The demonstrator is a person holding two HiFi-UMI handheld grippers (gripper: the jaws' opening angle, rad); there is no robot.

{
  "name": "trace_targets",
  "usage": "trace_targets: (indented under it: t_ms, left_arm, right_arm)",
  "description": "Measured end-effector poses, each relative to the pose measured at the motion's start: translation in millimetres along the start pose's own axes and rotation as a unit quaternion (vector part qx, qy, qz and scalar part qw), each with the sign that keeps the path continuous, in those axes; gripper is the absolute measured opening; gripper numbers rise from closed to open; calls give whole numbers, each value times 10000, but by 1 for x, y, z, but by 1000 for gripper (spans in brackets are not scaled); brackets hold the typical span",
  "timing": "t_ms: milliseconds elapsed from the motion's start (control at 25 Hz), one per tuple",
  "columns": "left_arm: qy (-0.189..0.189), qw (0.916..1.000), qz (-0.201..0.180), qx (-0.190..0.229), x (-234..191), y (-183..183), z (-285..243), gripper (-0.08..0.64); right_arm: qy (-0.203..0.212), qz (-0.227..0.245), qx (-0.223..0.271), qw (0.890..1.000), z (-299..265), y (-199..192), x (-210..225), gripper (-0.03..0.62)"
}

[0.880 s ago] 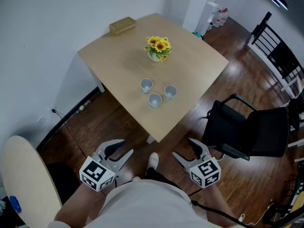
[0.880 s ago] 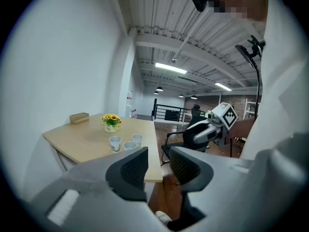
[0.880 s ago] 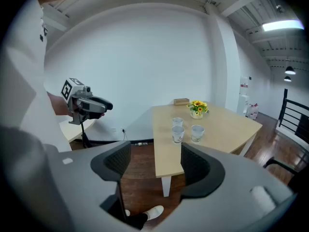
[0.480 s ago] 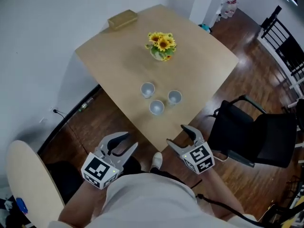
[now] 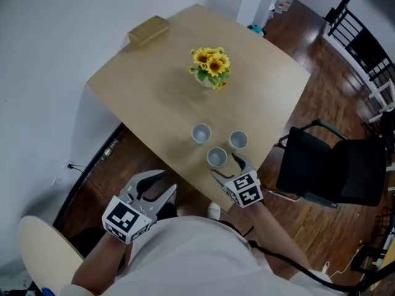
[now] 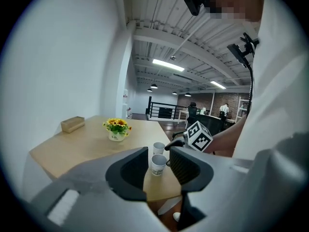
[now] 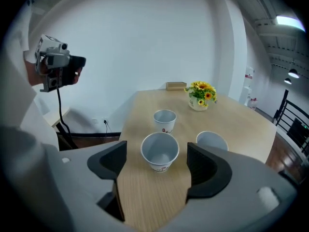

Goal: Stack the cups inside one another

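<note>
Head view from above; gripper views low, sharing cups (image 5: 216,157)

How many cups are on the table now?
3: the near cup ahead of the right gripper, the right cup beside it, the left cup farther back. None looks hidden.

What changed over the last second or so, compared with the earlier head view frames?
The right gripper moved forward from beside the person's body to the near edge of the table. Its open jaws now face the nearest cup without touching it. Nothing was gripped or released. The left gripper stayed low, off the table, open. That cup and the other two cups remain separate and upright.
</note>
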State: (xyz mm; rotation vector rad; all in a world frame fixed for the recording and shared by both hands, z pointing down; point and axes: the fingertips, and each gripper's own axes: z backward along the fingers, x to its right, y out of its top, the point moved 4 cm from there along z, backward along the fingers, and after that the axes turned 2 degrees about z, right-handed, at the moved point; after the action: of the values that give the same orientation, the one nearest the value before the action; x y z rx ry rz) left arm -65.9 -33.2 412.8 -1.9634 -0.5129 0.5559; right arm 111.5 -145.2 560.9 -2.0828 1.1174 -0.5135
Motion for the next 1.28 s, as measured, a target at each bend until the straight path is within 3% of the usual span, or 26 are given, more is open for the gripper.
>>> trace_targets:
  t_ms: [200, 440, 480, 920, 1280]
  left_arm:
    - [-311, 9995, -94, -35, -48, 1, 3, 149]
    - [-698, 9973, -203, -84, -84, 0, 6, 149]
    - [-777, 9967, -227, -83, -88, 0, 6, 149]
    - [-1492, 9879, -412, -14, -99, 4, -2, 149]
    - [-1683, 9848, -412, 134, -102, 5, -3, 149]
  right_arm:
    - [-365, -345, -343, 9981, -38, -2, 1, 406]
    - [-817, -628, -668, 9924, -56, -11, 4, 405]
    - [-885, -679, -669, 9915, -55, -11, 5, 381]
    - [-1284, -886, -462, 9867, 4, 26, -9, 371]
    - [-1257, -793, -21, 9889, 23, 91, -2, 371]
